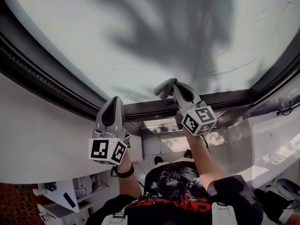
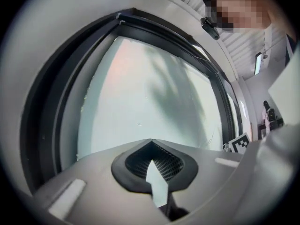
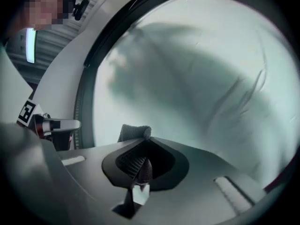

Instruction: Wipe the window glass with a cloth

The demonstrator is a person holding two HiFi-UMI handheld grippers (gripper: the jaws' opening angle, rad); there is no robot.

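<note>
Holding the cloth (image 1: 164,89) is the job of my right gripper (image 3: 144,141). Its jaws are pinched on the grey fabric, and a folded tuft sticks out past the tips on the left. I take the dark bottom rail (image 1: 225,99) of the window as my landmark. The cloth sits just above the rail, at the lowest strip of the window glass (image 1: 140,36). I cannot tell whether it is pressed against the pane or only close to it.

My left gripper (image 2: 151,140) has its jaws pressed together with nothing between them. It hangs at the rail's left end, lower than the cloth and beside it, so it plays no part in the wiping.

What matters for the next stroke is that almost all of the unwiped pane lies above the rail, away from me, beyond the tips of the right gripper. The rail's long axis runs side to side. I judge that the sensible passes are sweeps parallel to it, stepping upward, led by the right arm, which is the nearer one. Thin streaks (image 1: 234,69) show above the rail towards its right end. I would steer there first, with enough pressure that the fabric does not skate.
</note>
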